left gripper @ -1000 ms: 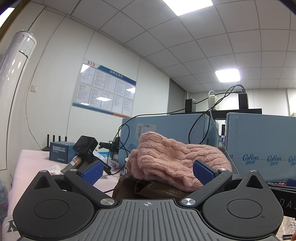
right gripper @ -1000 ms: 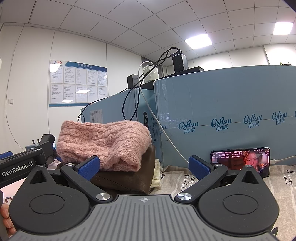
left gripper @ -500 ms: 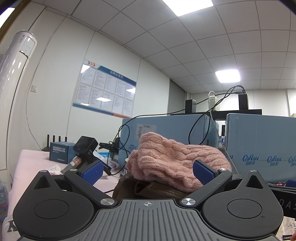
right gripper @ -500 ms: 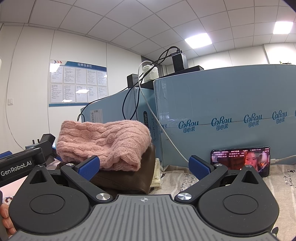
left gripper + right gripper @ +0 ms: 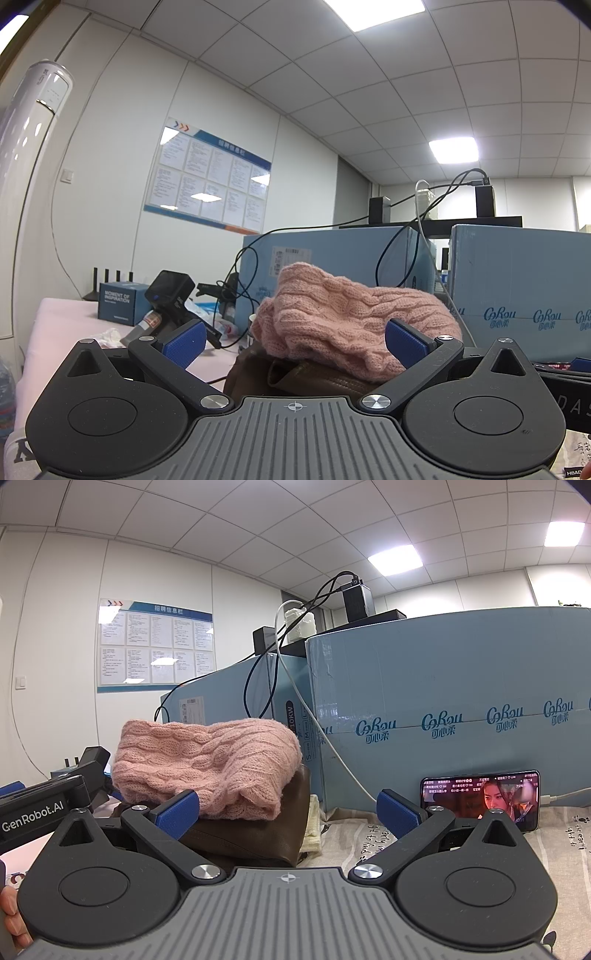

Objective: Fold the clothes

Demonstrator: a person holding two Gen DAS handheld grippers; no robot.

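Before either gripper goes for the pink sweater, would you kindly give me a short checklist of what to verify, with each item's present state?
1. Left gripper jaws open and empty: ok.
2. Right gripper jaws open and empty: ok.
3. Pink sweater in view, lying on top of the brown leather garment: ok.
4. Sweater already folded neatly: cannot tell; it looks bunched.
5. Phone propped against the blue box, apart from the sweater: ok.
6. Cables clear of the sweater's far side: cannot tell.
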